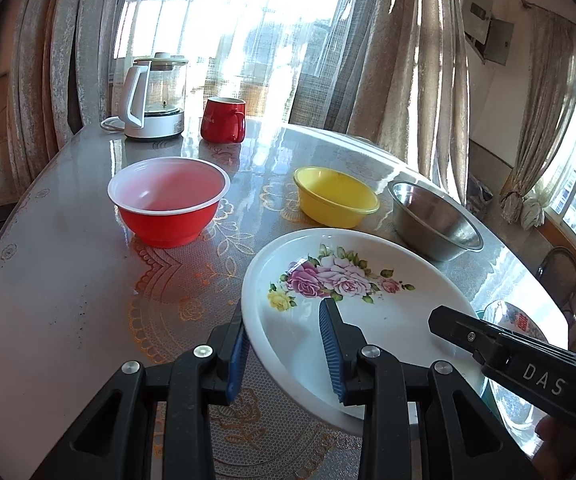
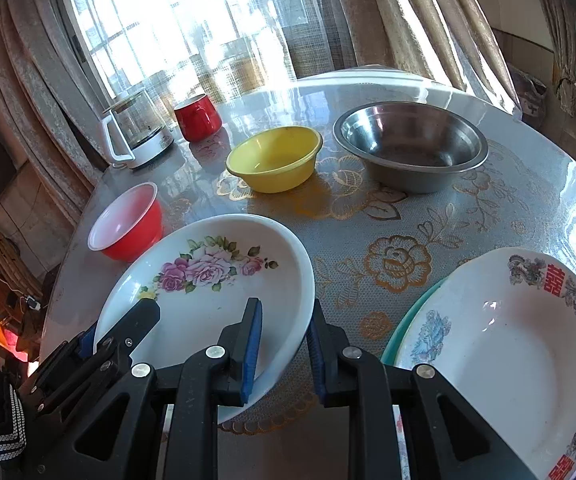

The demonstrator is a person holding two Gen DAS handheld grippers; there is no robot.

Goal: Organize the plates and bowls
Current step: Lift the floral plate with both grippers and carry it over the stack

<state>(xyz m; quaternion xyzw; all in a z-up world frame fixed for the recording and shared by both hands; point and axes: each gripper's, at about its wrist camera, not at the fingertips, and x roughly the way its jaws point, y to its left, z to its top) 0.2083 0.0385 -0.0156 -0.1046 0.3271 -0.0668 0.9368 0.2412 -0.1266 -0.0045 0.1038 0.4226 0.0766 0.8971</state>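
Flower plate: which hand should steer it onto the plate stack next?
Probably right. Both grippers clamp the flower plate, but the plate stack lies just beyond the right gripper's side.

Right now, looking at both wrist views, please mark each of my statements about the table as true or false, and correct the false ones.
1. Both grippers straddle the rim of the rose-patterned plate, the left gripper and the right gripper on opposite sides. True.
2. The yellow bowl sits inside the steel bowl. False: they stand side by side, apart.
3. The red bowl is white inside. True.
4. The red mug lies on its side. False: it stands upright, beside the kettle.
5. The plate with red characters rests on a teal-rimmed plate. True.
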